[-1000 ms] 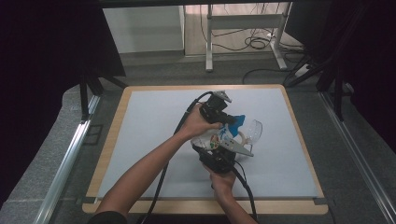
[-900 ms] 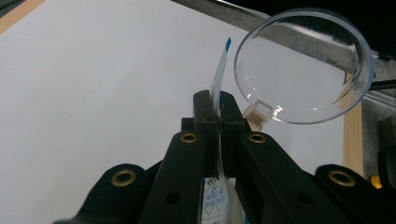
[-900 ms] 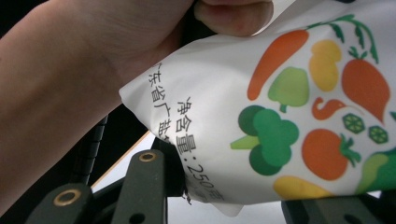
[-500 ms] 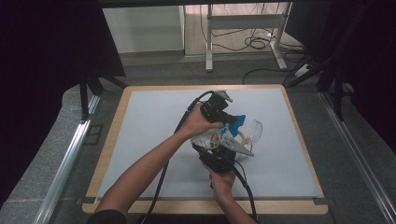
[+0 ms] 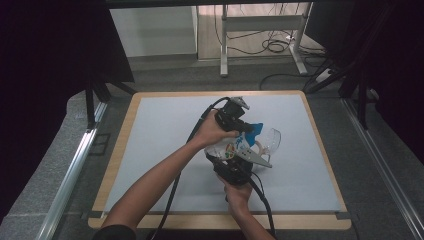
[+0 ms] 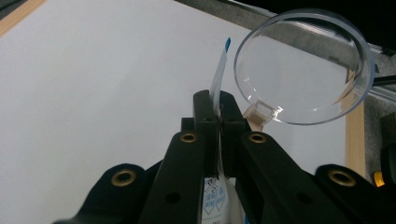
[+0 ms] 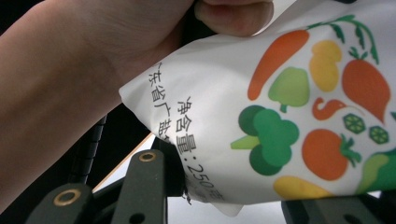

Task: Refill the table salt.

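— Pouch [image 5: 235,149] first: where is it?

— Held above the middle of the counter [image 5: 150,150], between the two hands. It is a soft white plastic bag with a blue top edge. The right tongs' view adds what the high view blurs: printed cartoon vegetables, a carrot, broccoli, tomatoes, and a line of black characters down the glossy, creased film [image 7: 280,116].

— And the left tongs' view?

— There the left tongs [image 6: 218,109] are pressed together on the thin blue-and-white top edge [image 6: 217,79], seen edge-on like a sheet. Beyond them lies a clear round plastic cup [image 6: 303,70], on its side, mouth toward the camera, just beside the pouch.

— The right tongs?

— The right tongs [image 7: 224,196] stand partly apart around the pouch's lower end; one black jaw touches the film, the other is mostly out of frame, so it looks like a clamp on the pouch's bottom.

— The surface below?

— A matte pale grey mat with a light wooden border [image 5: 120,150], flat and plain.
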A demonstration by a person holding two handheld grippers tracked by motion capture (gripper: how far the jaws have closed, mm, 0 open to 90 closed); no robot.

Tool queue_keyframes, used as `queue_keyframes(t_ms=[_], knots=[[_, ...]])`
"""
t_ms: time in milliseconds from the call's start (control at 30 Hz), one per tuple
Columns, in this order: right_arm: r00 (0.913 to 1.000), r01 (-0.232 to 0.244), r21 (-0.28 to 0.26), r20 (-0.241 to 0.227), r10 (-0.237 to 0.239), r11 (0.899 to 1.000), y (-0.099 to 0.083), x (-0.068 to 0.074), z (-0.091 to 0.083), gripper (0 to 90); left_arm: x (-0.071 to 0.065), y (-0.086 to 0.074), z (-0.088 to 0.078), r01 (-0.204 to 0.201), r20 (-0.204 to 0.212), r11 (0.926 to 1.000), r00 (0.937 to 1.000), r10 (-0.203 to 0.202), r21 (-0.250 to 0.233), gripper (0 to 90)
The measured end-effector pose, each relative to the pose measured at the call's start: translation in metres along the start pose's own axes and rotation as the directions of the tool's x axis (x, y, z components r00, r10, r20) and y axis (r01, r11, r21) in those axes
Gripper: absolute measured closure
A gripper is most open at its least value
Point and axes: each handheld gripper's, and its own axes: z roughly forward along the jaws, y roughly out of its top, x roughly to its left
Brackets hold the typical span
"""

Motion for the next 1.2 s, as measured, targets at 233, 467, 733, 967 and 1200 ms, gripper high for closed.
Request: queue_keyframes(t_ms=[233, 467, 733, 967, 1200], knots=[[1.0, 0.002, 0.0, -0.003, -0.002, 1.0, -0.0002, 0.0014, 0.0003, 63.6, -0.0005, -0.0008, -0.0022, 0.0, -0.003, 1.0, 1.0, 0.0, -0.003, 89.5], [1.0, 0.003, 0.001, -0.003, -0.003, 1.0, -0.0006, 0.0019, 0.0008, 63.6, 0.0, -0.0018, -0.0023, -0.002, -0.002, 1.0, 1.0, 0.002, -0.004, 89.6], [1.0, -0.001, 0.007, 0.0, 0.001, 1.0, -0.0006, -0.0006, 0.0002, 63.6, 0.0006, -0.0013, 0.0006, 0.001, 0.001, 1.0, 1.0, -0.001, -0.005, 89.6], [1.0, -0.004, 0.005, 0.0, 0.004, 1.0, -0.001, -0.0004, 0.0008, 63.6, 0.0009, -0.0015, 0.0005, -0.001, 0.0, 1.0, 1.0, 0.001, -0.002, 89.5], [1.0, -0.002, 0.004, 0.003, 0.002, 1.0, -0.0008, 0.0001, 0.0005, 63.6, 0.0005, -0.0015, 0.0001, -0.002, 0.001, 1.0, 1.0, 0.002, -0.007, 89.5]])
